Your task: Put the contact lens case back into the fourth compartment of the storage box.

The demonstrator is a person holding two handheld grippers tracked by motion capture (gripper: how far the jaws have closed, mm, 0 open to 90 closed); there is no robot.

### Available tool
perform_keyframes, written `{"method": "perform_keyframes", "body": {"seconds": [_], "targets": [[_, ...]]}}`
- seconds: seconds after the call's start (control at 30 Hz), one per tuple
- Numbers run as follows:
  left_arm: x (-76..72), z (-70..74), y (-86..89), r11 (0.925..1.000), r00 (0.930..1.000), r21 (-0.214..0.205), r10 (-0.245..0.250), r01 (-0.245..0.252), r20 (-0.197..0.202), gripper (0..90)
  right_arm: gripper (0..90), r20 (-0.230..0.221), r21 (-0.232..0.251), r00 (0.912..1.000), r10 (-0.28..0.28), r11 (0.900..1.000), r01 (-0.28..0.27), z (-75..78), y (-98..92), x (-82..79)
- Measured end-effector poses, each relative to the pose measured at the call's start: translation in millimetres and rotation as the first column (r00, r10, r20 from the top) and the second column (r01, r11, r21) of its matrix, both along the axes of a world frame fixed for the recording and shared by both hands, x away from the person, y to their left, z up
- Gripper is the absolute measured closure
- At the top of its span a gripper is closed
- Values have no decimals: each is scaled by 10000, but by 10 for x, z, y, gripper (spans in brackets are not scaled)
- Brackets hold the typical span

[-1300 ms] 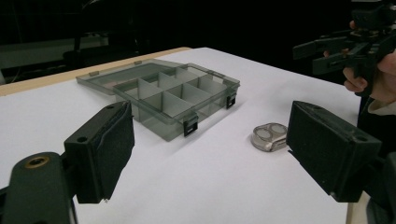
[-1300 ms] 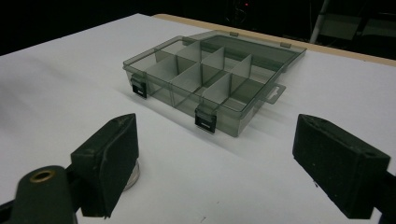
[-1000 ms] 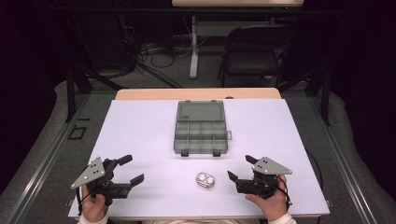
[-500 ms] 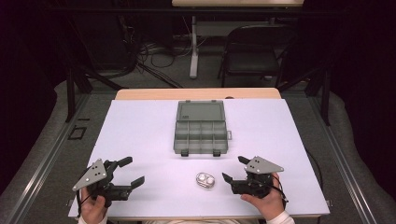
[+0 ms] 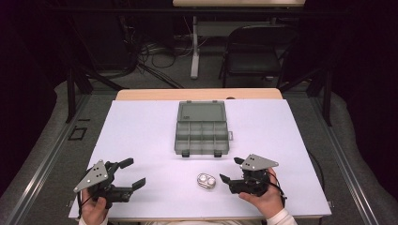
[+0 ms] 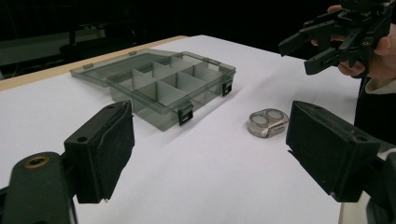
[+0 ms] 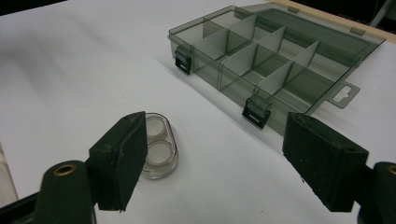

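Observation:
A small clear oval case (image 5: pixel 206 181) with two round wells lies on the white table (image 5: pixel 141 136) near the front edge. Behind it stands a smoky plastic compartment box (image 5: pixel 202 131), its lid folded flat back. My right gripper (image 5: pixel 230 169) is just right of the case, open; its jaws have just been closing with nothing between them. In the right gripper view the case (image 7: pixel 159 149) sits partly behind the left jaw of that gripper (image 7: pixel 219 158), and the box (image 7: pixel 266 56) lies beyond. My left gripper (image 5: pixel 133 172) is open and empty at the front left.
In the left gripper view the left gripper (image 6: pixel 215 154) faces the case (image 6: pixel 267 122) and the box (image 6: pixel 163 86), with the right gripper (image 6: pixel 303 49) at the upper right. A black chair (image 5: pixel 258 51) and cables stand beyond the table's far edge.
The right gripper has shifted slightly left toward the oval case and its jaws stand narrower. The left gripper has stayed put.

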State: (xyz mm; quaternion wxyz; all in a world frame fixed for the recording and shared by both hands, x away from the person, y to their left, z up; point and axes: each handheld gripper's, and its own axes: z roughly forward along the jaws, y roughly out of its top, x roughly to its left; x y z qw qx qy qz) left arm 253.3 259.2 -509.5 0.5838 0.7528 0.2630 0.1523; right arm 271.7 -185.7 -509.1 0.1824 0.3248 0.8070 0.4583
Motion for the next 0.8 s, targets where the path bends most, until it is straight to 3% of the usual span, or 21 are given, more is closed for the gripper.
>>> {"method": "perform_keyframes", "body": {"seconds": [0.57, 0.8], "targets": [[3, -10, -12, 10000, 10000, 60, -4, 5, -26, 161, 294, -603, -482, 9977, 304, 9983, -333, -7, 138, 68], [-2, -8, -9, 10000, 10000, 82, 23, -23, -39, 160, 333, -542, -649, 9972, 520, 9963, -555, -5, 230, 101]]}}
